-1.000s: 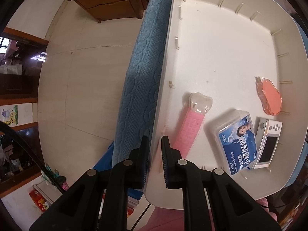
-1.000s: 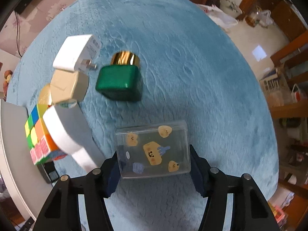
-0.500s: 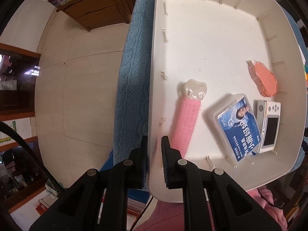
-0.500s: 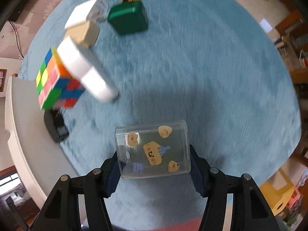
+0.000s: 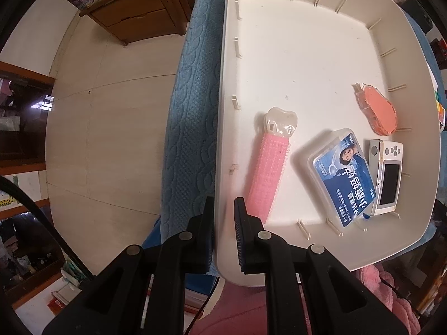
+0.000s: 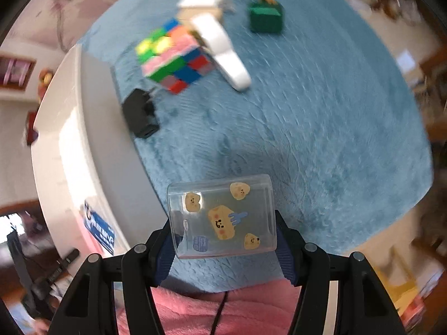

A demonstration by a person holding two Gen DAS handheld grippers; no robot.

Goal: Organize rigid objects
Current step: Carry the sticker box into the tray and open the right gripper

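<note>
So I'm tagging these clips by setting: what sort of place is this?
Most likely a lived-in room at home: a blue quilted blanket covers the work surface, a wooden drawer cabinet stands on pale floor tiles, and cluttered shelves line the edges.

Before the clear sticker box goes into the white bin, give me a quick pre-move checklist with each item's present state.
1. Right gripper shut on the clear box, both fingers against its sides: ok.
2. Left gripper clamped on the white bin's wall: ok.
3. Bare floor left in the bin above the pink brush, floss box, camera and orange case: ok.
4. Box already over the bin: not ok, it is above the blue mat.
5. Box lid closed: cannot tell.
</note>
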